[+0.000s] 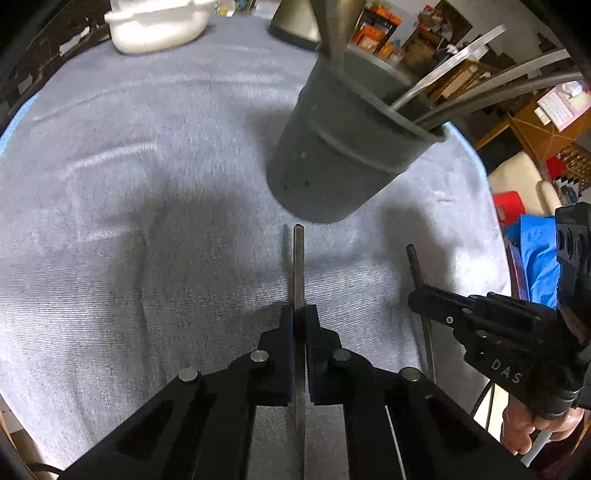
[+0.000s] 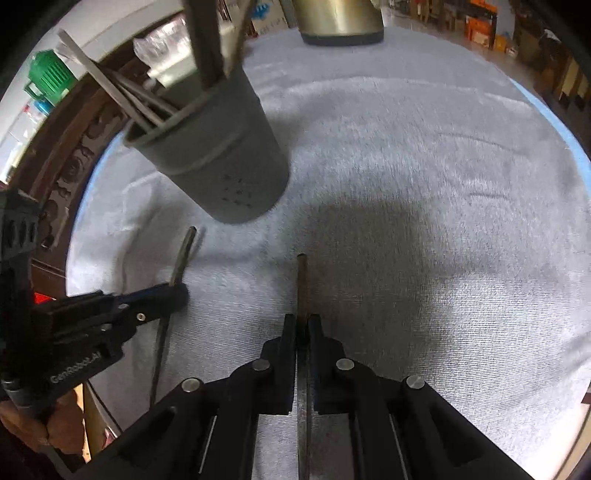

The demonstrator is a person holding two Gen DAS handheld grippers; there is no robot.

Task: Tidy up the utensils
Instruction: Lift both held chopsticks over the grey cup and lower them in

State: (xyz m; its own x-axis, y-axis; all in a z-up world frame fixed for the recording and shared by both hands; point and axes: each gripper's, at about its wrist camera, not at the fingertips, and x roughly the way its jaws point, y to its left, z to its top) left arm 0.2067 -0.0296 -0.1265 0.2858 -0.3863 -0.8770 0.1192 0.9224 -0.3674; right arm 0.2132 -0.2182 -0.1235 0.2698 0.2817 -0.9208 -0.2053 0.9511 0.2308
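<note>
A grey utensil cup (image 1: 340, 147) stands on the pale cloth and holds several metal utensils (image 1: 465, 77); it also shows in the right wrist view (image 2: 221, 155). My left gripper (image 1: 299, 317) is shut on a thin metal utensil handle (image 1: 298, 266) that points toward the cup's base. My right gripper (image 2: 303, 325) is shut on another thin metal utensil handle (image 2: 301, 284). Each gripper shows in the other's view, the right gripper (image 1: 419, 299) and the left gripper (image 2: 177, 291), each holding its utensil just above the cloth, side by side in front of the cup.
A white dish (image 1: 155, 22) sits at the far left of the cloth (image 1: 129, 184). A brass-coloured object with a dark base (image 2: 341, 22) stands at the far edge. Cluttered shelves and boxes lie beyond the table's right edge.
</note>
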